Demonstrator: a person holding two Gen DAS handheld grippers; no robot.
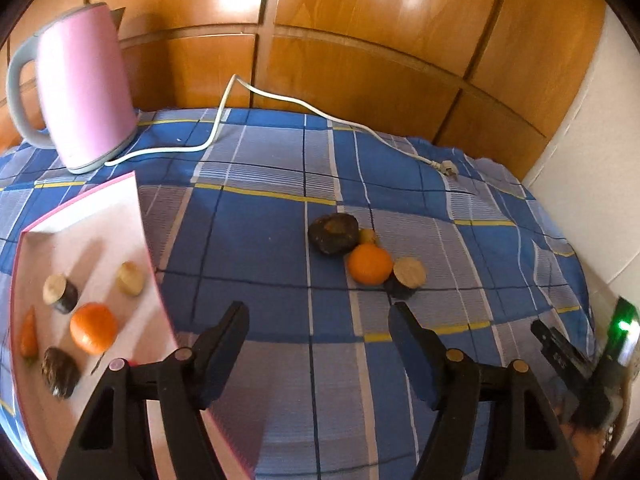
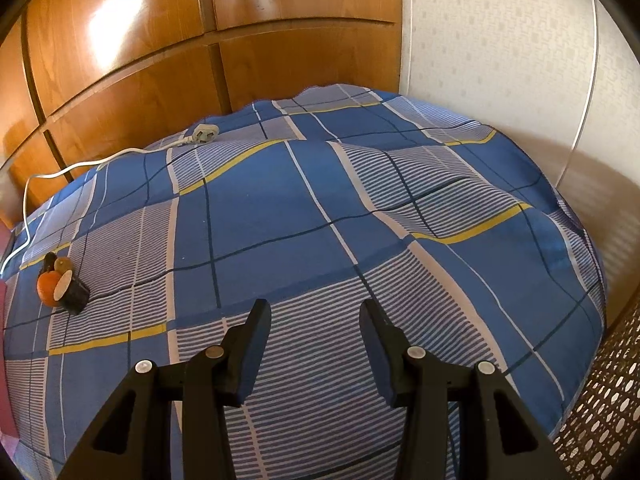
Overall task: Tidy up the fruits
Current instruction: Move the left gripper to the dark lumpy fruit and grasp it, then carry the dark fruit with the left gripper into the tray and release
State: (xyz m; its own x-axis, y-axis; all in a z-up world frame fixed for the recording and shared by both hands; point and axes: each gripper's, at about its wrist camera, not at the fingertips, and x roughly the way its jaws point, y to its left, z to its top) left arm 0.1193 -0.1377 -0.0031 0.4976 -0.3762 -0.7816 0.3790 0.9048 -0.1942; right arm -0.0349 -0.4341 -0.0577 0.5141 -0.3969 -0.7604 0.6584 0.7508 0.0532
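A pink-rimmed white tray (image 1: 100,216) lies at the left, holding an orange (image 1: 94,328), a carrot piece (image 1: 29,334), a dark fruit (image 1: 60,372), a dark cut piece (image 1: 60,294) and a pale piece (image 1: 131,278). On the blue plaid cloth sits a cluster: a dark round fruit (image 1: 333,233), a small yellow piece (image 1: 367,236), an orange (image 1: 369,263), a cut dark piece (image 1: 406,276). The cluster also shows in the right wrist view (image 2: 60,284). My left gripper (image 1: 318,320) is open and empty, short of the cluster. My right gripper (image 2: 314,316) is open and empty over bare cloth.
A pink electric kettle (image 1: 84,88) stands at the back left; its white cord (image 1: 280,100) runs across the cloth to a plug (image 1: 448,170). Wooden cabinet doors (image 1: 360,40) stand behind. A white wall (image 2: 500,40) and a woven basket (image 2: 600,400) are at the right.
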